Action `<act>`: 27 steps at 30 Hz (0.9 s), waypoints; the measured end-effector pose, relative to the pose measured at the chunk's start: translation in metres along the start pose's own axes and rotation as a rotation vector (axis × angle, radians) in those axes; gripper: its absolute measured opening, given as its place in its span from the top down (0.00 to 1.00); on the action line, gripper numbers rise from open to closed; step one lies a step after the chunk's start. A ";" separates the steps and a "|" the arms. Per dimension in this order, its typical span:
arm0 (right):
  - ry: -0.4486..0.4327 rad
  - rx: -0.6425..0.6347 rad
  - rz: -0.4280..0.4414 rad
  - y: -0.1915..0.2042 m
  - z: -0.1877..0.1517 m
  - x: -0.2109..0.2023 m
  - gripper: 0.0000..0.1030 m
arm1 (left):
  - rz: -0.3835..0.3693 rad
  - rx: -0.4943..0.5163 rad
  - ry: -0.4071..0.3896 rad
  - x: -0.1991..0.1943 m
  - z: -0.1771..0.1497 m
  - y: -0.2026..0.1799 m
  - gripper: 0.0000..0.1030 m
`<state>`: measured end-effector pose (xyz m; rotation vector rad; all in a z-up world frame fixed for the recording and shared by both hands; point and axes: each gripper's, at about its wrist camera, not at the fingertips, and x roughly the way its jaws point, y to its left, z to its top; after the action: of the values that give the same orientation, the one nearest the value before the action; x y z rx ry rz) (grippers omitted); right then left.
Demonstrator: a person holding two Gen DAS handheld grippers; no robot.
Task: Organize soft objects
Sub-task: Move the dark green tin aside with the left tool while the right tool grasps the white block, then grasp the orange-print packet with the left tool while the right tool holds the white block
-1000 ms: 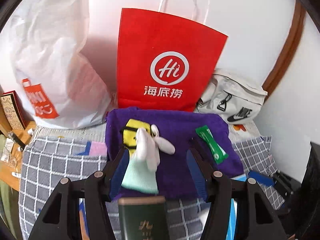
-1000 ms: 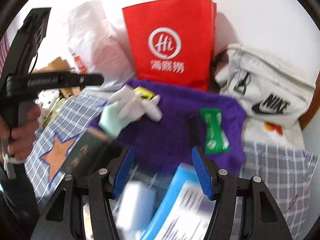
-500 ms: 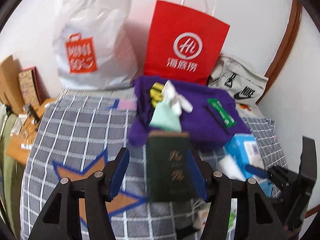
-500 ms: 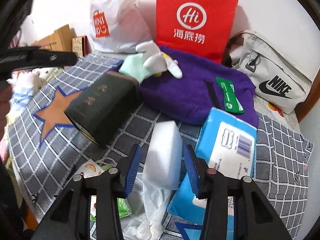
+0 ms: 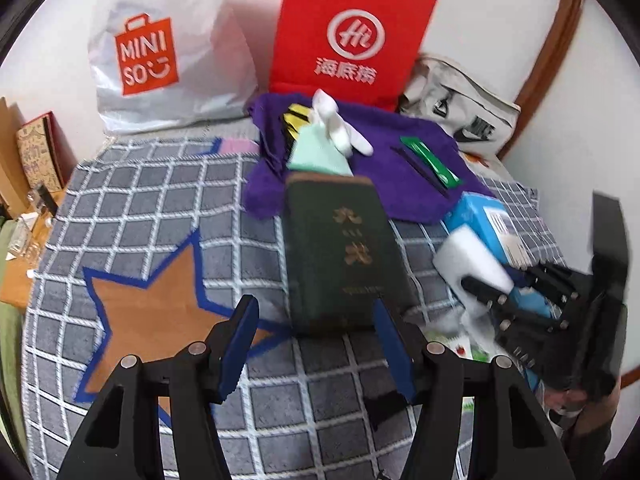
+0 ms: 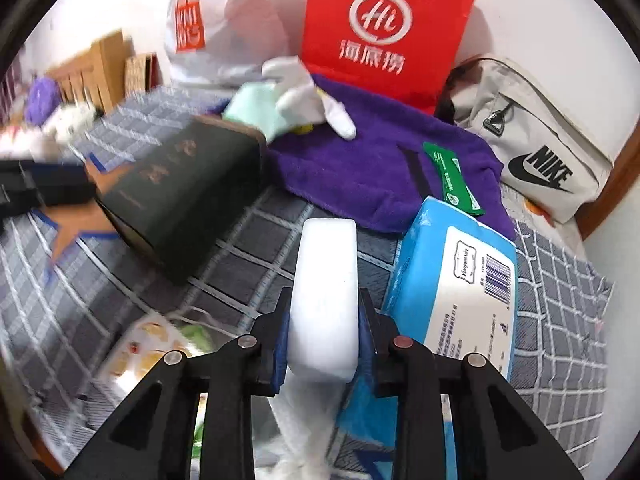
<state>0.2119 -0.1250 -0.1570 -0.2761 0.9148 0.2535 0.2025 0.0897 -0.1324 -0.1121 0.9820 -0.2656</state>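
One white sponge block stands on edge between the blue pads of the right hand-held gripper, whose jaws are closing with the pads pressed against its two faces. It sits over a grey checked blanket, just beside a blue tissue pack on its right. Left of it lies a dark green box with gold characters. Behind, a purple towel carries a green sachet and a white glove with a mint cuff. Against the wall stand a red paper bag, a white plastic bag and a beige Nike bag. The left hand-held gripper hangs with its jaws apart and nothing between them, just short of the green box's near end.
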 end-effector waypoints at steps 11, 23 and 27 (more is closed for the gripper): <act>-0.139 0.145 0.070 -0.017 -0.023 -0.066 0.71 | -0.117 0.023 0.065 0.014 -0.038 -0.043 0.44; -0.178 0.144 0.059 -0.044 -0.079 -0.106 0.71 | -0.069 0.112 0.110 0.033 -0.051 -0.100 0.29; -0.156 0.168 0.071 -0.055 -0.095 -0.100 0.71 | -0.034 0.113 0.130 0.045 -0.055 -0.107 0.29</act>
<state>0.1009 -0.2185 -0.1246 -0.0676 0.7867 0.2581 0.1624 -0.0242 -0.1766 -0.0078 1.0925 -0.3622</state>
